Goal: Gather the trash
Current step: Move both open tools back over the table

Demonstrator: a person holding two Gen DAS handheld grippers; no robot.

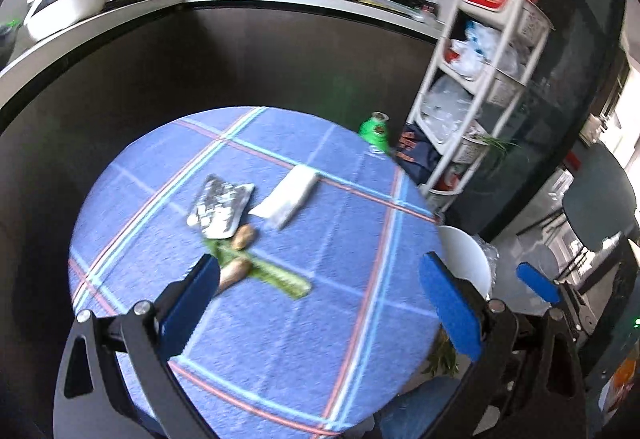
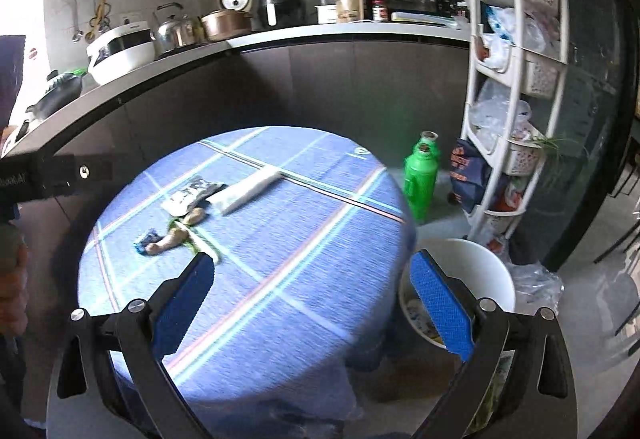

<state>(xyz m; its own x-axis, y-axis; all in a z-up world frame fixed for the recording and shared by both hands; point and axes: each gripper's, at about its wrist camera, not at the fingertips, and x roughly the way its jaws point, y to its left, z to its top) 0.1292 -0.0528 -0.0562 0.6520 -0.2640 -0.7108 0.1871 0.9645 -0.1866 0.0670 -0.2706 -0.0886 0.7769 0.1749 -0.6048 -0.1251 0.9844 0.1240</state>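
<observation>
Hovering above the near edge of the round table (image 1: pixel 280 359), the left gripper (image 1: pixel 320 303) has its blue pads spread wide and holds nothing. The right gripper (image 2: pixel 316 303), seen from its own camera, is likewise spread and empty, poised over the table's right rim with the white bin (image 2: pixel 480 271) just beyond its right finger. That bin stands on the floor beside the table and already has some scraps in its bottom.

Further in, on the blue plaid cloth, the trash lies in a loose cluster left of centre: a green vegetable stalk (image 1: pixel 280 277), two brownish root pieces (image 1: pixel 244 237) touching it, and in the right view a small dark-blue scrap (image 2: pixel 147 239) at the near end of the pile. Behind these sits a crumpled silvery wrapper (image 1: pixel 222 205), and just right of it a white folded packet (image 1: pixel 288 195). Past the table a green bottle (image 2: pixel 420 179) stands on the floor near a white shelf rack (image 2: pixel 516 79).

By my reading, this is the approach stage, with nothing grasped yet. The next move likely calls for lowering one gripper onto the nearest piece, the stalk or root, closing flat against the cloth without snagging it, then carrying it right to the bin.
</observation>
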